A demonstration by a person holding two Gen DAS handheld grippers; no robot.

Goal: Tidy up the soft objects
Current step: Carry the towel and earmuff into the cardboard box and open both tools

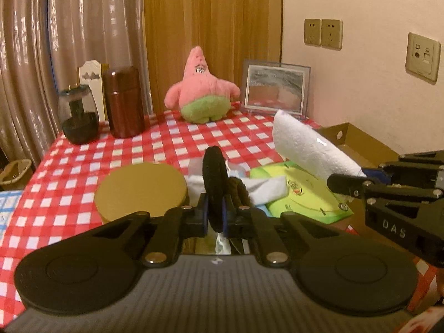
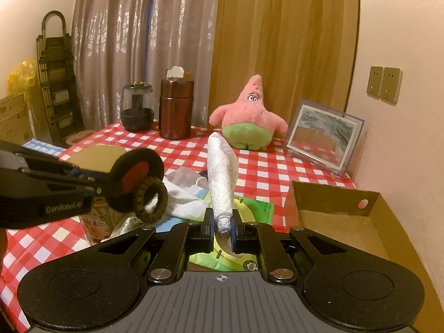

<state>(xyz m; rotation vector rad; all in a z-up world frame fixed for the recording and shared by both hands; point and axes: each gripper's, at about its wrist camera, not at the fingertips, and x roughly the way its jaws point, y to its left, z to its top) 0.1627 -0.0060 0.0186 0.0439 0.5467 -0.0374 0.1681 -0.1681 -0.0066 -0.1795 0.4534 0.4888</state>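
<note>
Gripping a black round puff [image 1: 213, 177] with a red centre, the left gripper [image 1: 215, 216] is clamped on its edge; one brown scrunchie [image 2: 149, 199] hangs against it. The right gripper [image 2: 223, 229] pinches one rolled white quilted cloth [image 2: 220, 177], raised above the checked tablecloth [image 2: 266, 172]. Behind: one green packet [image 1: 308, 194], one cardboard box [image 2: 341, 211], one pink starfish plush [image 2: 248, 119].

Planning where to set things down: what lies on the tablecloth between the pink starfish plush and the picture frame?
Nothing: in the right wrist view only bare checked tablecloth separates the plush from the frame.
</note>
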